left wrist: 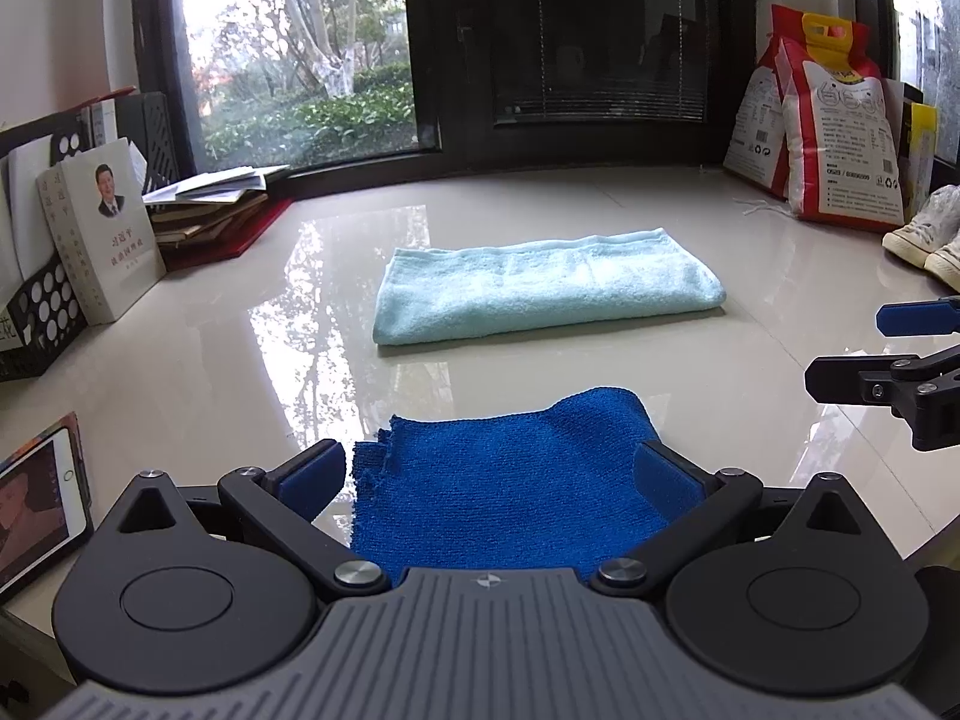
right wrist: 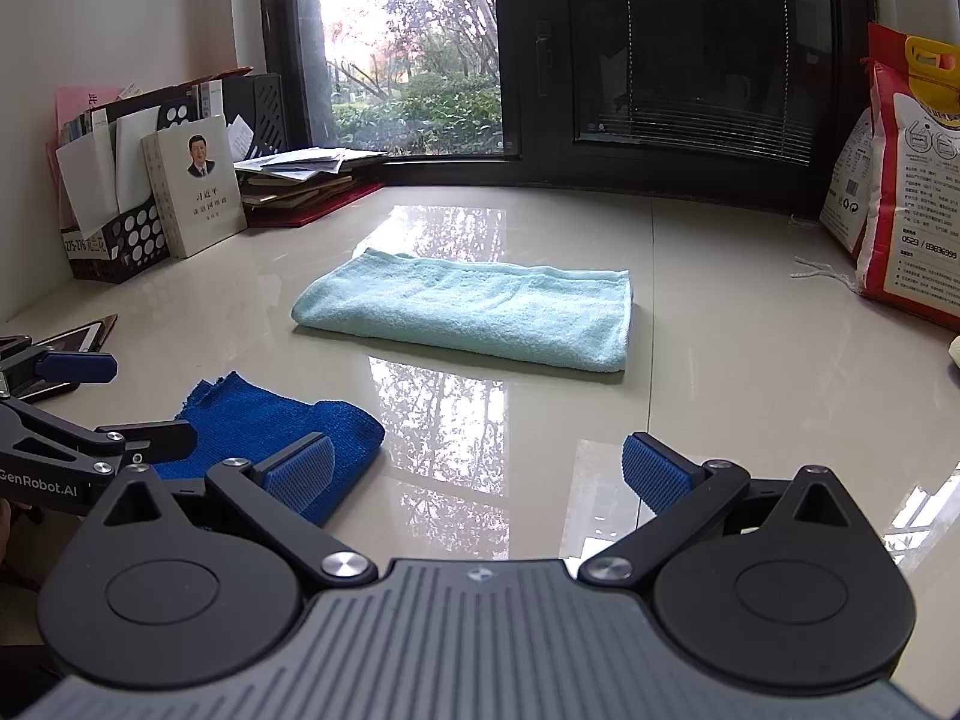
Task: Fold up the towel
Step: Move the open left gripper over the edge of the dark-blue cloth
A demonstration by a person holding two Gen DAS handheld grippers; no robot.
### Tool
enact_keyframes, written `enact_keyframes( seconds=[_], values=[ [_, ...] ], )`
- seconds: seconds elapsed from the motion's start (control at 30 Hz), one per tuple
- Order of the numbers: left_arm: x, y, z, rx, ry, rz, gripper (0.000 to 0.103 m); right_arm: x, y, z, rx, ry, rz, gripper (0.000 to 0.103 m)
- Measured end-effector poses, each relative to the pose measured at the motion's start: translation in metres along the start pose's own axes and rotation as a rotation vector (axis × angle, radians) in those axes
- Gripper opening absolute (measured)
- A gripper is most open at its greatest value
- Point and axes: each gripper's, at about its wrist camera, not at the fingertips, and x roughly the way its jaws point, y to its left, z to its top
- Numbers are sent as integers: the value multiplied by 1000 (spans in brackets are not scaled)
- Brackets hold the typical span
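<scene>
A light blue towel lies folded flat on the glossy table, well ahead of both grippers; it also shows in the right wrist view. A small dark blue cloth lies folded near the front edge, also seen in the right wrist view. My left gripper is open, its jaws spread to either side of the dark blue cloth, just above it. My right gripper is open and empty over bare table, right of the dark blue cloth. The right gripper shows at the right of the left wrist view.
Books, a black file rack and a stack of booklets stand at the left. A phone lies at the front left. Rice bags and white shoes are at the right. A window is behind.
</scene>
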Motion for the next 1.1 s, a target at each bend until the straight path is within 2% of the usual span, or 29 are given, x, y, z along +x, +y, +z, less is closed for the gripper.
enact_keyframes(
  seconds=[1.1],
  values=[
    [-4,4,1,1,7,11,103,1,1,-2,-9,1,7,103]
  ],
)
